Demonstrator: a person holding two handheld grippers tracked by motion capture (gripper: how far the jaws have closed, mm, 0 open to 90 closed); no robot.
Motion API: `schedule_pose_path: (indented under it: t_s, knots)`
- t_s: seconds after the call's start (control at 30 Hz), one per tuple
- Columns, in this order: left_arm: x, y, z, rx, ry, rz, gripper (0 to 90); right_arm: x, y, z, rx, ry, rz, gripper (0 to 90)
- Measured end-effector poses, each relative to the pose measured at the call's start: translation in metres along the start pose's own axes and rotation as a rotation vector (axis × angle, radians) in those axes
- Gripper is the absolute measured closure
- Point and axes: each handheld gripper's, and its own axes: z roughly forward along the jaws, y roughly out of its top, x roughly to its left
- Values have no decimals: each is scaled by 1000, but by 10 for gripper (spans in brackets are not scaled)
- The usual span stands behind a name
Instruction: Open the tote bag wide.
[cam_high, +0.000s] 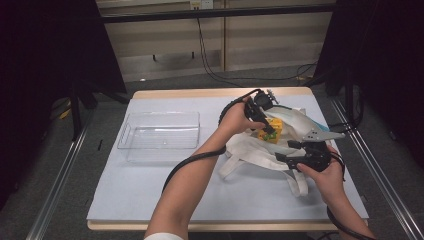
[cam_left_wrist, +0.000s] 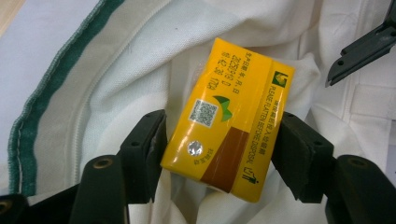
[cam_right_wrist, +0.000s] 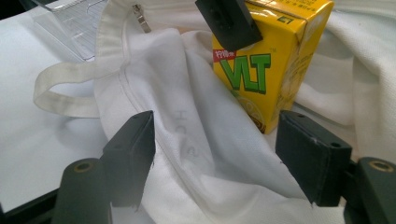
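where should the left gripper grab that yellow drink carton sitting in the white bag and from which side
Grip the yellow drink carton across its two narrow sides, near the end that sticks out of the white bag, probably coming down from above through the bag's opening. The left gripper already straddles it that way: the flat, parallel sides suit the pads, and cloth crowds the lower part.

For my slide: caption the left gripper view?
Hand-held gripper jaws flank a yellow drink carton on a white bag.
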Motion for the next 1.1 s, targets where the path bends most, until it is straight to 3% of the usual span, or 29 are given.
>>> schedule_pose_path:
  t_s: [0.4,0.53,0.6,0.9,1.1]
  knots:
    - [-2,3,-4,42,16,47,439,0,0,0,0,-3,7,287]
    - [-2,3,-7,32,21,28,446,-1,0,0,0,-1,7,281]
    - [-2,3,-10,56,13,38,447,0,0,0,2,0,4,262]
    - [-3,2,-21,73,15,42,455,1,0,2,8,21,10,207]
    - [-2,2,-35,65,20,31,469,2,0,4,14,23,10,167]
